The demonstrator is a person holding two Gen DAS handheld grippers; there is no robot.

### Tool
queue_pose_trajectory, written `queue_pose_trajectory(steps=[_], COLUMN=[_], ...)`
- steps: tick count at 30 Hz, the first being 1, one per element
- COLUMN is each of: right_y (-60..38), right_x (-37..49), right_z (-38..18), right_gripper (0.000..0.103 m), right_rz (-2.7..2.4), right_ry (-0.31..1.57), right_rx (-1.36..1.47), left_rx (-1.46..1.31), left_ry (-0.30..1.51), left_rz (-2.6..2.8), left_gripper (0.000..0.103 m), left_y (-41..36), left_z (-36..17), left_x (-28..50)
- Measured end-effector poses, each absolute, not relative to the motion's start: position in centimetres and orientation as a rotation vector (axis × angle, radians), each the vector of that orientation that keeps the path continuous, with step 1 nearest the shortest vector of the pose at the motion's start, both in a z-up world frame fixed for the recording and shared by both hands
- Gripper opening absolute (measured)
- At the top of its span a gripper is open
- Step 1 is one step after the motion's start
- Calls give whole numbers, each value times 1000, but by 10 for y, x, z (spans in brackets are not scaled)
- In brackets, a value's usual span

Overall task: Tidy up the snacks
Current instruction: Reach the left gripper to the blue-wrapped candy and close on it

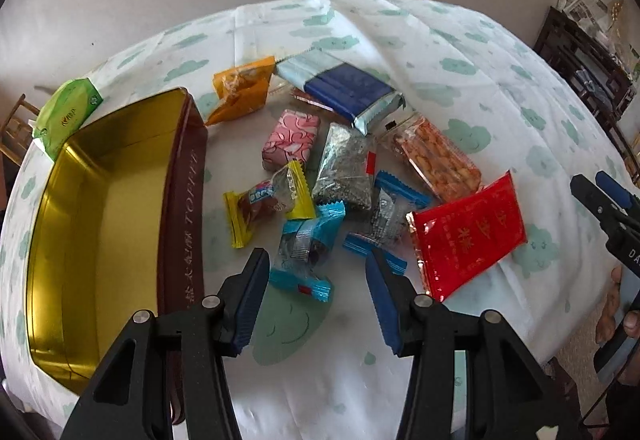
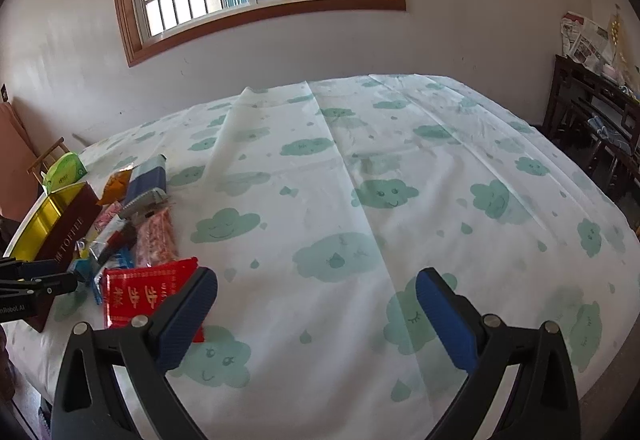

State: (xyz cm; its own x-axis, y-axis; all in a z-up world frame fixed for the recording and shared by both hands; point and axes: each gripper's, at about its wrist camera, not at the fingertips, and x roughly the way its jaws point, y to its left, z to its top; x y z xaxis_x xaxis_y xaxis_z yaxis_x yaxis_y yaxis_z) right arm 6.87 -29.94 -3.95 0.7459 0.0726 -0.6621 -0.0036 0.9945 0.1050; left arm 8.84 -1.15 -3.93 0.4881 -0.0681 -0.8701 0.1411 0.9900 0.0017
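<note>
The surface (image 2: 360,208), under a white cloth with green clouds, lies bare from 12 to 3 o'clock. At 9 o'clock stands an open tin (image 1: 100,216), gold inside, brown wall lettered "TOFFEE". The snacks heap at centre: blue bar (image 1: 340,88), red packet (image 1: 468,236) with gold characters, pink sweet (image 1: 292,140). The left claw (image 1: 316,276) gapes narrowly just before a blue-wrapped candy (image 1: 304,244), not touching it. The right claw (image 2: 316,304) is wide, holding nothing.

Left gripper (image 1: 318,272): black frame, 2 ribbed blue pads, silver pivot screws. Right gripper (image 2: 316,292) identical. White lettering lower left of right-wrist view.
</note>
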Motion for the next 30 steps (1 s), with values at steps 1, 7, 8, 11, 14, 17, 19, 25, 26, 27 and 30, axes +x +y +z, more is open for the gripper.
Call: queue_pose_trajectory(steps=[1, 7, 8, 11, 14, 17, 19, 25, 26, 27, 30], right_y=[-300, -299, -298, -297, -297, -296, -293, -285, -286, -287, -288], right_x=[70, 76, 78, 82, 89, 91, 90, 86, 87, 87, 88], right_z=[-41, -46, -47, -50, -51, -50, -50, -55, -56, -57, -59], right_gripper=[102, 102, 102, 102, 102, 102, 102, 102, 102, 102, 102], right_rz=[41, 35, 35, 33, 27, 27, 49, 52, 51, 51, 52], right_ry=[732, 743, 745, 753, 763, 765, 766, 773, 776, 777, 783], right_rx=[100, 95, 92, 85, 84, 79, 70, 26, 29, 32, 36], left_rx=[76, 45, 41, 33, 25, 6, -12, 24, 31, 39, 67], left_ry=[1060, 1072, 1070, 1060, 1044, 1035, 1032, 1063, 1061, 1065, 1057], left_rz=[-128, -148, -157, -160, -151, -136, -146, -171, -170, -181, -172], left_gripper=[45, 25, 24, 23, 15, 12, 12, 16, 18, 25, 42], left_y=[-11, -3, -2, 0, -2, -3, -3, -8, -9, -10, -11], left_z=[-41, -47, -47, -47, -43, -38, -35, -42, -42, -42, -44], left_x=[90, 96, 96, 95, 87, 80, 75, 74, 74, 74, 78])
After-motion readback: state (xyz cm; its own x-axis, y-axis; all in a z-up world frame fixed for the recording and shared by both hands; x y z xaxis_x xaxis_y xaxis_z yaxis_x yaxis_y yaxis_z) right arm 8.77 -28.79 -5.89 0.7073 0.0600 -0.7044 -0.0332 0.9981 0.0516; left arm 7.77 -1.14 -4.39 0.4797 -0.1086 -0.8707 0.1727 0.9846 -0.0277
